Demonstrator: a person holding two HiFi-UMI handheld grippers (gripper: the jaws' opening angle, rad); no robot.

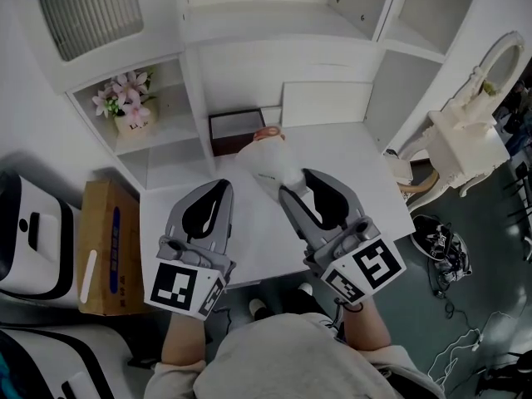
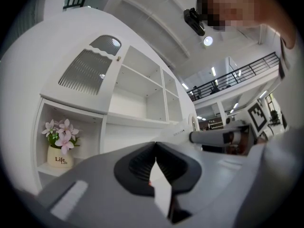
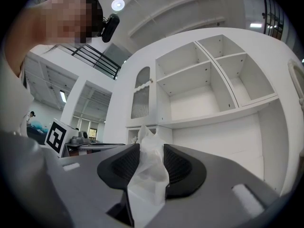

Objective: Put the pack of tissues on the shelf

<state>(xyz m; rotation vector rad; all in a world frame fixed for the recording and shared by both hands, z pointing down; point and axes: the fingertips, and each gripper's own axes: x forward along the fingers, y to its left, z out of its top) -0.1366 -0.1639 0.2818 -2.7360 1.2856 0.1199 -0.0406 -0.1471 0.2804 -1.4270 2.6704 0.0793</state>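
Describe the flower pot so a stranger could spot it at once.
Start at the big white shelf unit behind the white desk. Look at its left side, in the open cubby below the ribbed-panel door. There stands a small cream pot of pink flowers, printed "Life", unlike the dark brown box to its right.

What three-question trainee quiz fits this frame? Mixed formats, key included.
1. True or false: the right hand-held gripper is shut on the pack of tissues.
2. Where is the flower pot? A) on the desk B) in a compartment of the shelf C) on the floor
3. Fill in: the dark box stands on the white ___.
Key: 1 true; 2 B; 3 desk.
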